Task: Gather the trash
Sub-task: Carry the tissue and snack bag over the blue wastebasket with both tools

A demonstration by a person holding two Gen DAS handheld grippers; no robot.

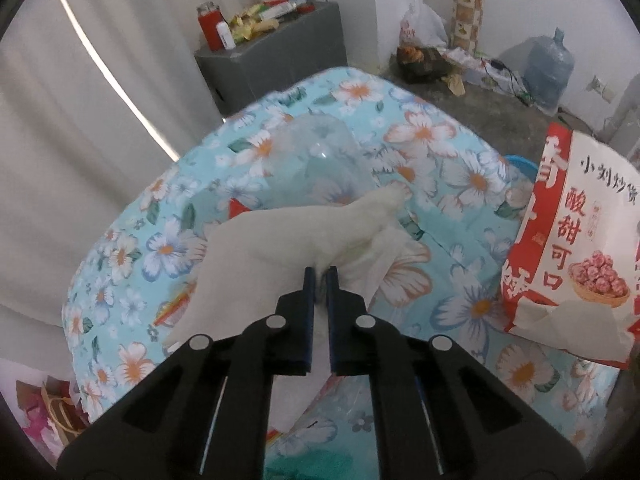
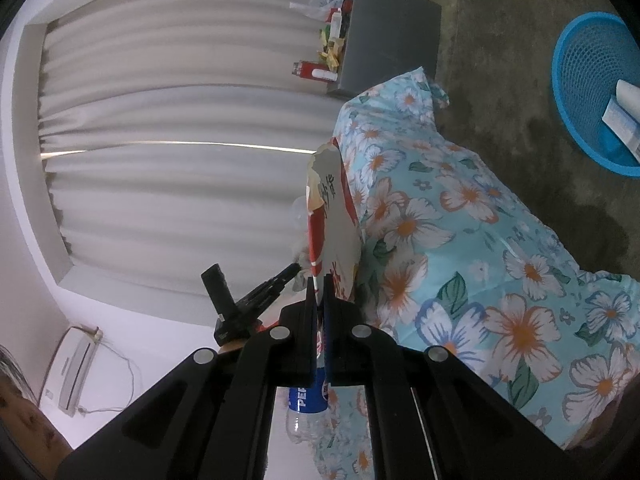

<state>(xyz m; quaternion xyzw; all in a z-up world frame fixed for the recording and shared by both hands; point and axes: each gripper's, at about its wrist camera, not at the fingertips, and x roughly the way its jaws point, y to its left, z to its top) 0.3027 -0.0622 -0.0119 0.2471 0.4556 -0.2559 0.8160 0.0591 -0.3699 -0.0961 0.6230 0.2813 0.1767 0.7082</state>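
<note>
Two pieces of trash are held at once, one in each gripper. The left gripper has its jaws pinched nearly together on a crumpled white tissue, lifted clear above the floral cloth so it can be carried off. The right gripper has its jaws narrowed on the lower edge of a red and white snack bag, which hangs edge-on beside the cloth. In the left view the bag shows its printed face at the right. A clear plastic bottle lies on the cloth beyond the tissue, and a Pepsi bottle shows under the right gripper, both seemingly yet to collect. A blue basket stands on the floor well apart, likely where the trash goes
</note>
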